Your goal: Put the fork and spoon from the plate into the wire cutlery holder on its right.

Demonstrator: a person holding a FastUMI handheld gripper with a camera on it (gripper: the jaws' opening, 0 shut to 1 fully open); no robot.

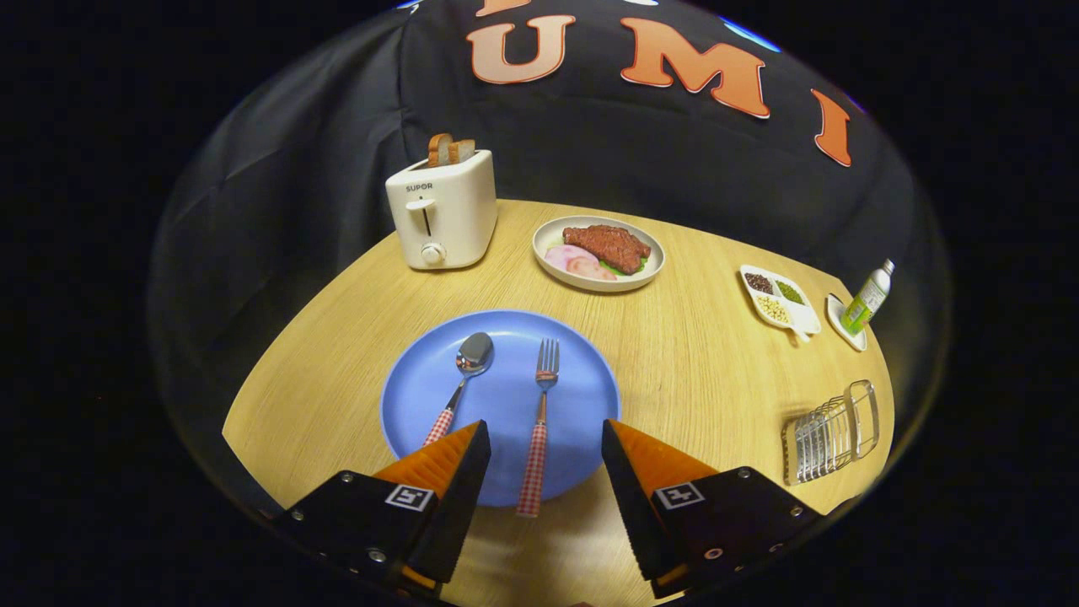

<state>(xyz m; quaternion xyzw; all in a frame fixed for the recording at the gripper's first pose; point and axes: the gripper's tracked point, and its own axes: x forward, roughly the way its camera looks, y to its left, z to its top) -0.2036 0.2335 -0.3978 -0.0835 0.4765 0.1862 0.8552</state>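
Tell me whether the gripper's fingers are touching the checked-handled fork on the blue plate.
Apart. In the gripper view the open gripper straddles the metal fork with the red-checked handle, and bare blue plate shows on both sides between the handle and each finger.

My one camera rides on the gripper (545, 438) and looks forward and steeply down along its two spread fingers (459, 455) onto the wooden table (700, 371). It sits close above the blue plate (506, 396), just ahead of the fingers. The fisheye sweep takes in the toaster (442, 211) beyond and the wire holder (830, 434) to the right.
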